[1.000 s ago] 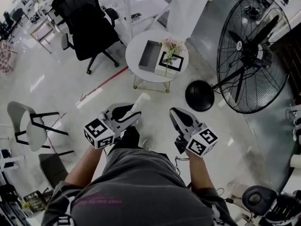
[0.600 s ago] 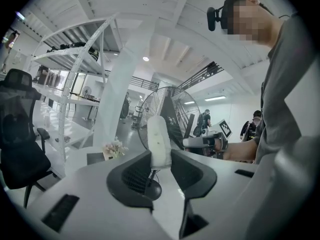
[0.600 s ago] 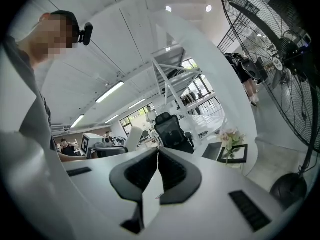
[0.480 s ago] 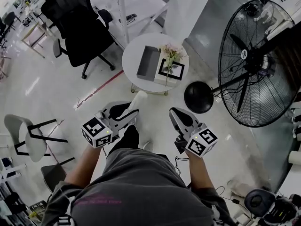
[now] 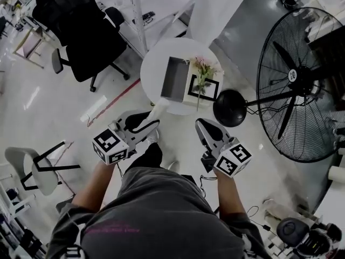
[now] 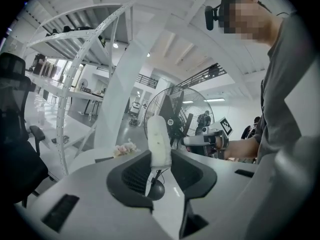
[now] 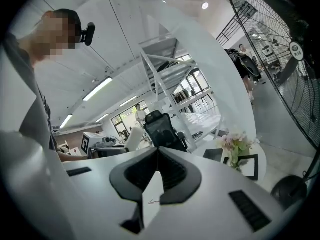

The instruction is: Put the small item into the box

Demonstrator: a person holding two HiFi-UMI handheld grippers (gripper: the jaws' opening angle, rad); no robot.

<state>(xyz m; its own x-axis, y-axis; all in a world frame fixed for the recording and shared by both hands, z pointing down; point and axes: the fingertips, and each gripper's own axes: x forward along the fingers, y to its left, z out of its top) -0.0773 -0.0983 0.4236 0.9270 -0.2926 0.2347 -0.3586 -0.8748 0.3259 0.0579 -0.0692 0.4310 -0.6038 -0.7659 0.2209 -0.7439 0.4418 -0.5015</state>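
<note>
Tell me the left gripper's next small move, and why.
Probably carry the left gripper further forward toward the round table. It is shut on the white item, and the open grey box lies on that table ahead of it, so the item is not over the box yet.

**Operator and rig: appearance**

Grey short-sleeve T-shirt [image 5: 161, 209], loose fit, with one line of pink print [image 5: 110, 230] on the front. Black head-mounted camera [image 6: 214, 15], compact housing, visible in both gripper views.

Left claw [image 5: 152, 126] and right claw [image 5: 200, 124] are the same build. Each has a pale grey-white moulded shell and black ribbed jaw pads in a black V-shaped surround. Dark rectangular slots sit in the shell on either side.

Each carries a white cube with black square markers on its faces: left cube [image 5: 110, 147], right cube [image 5: 233, 161].
</note>
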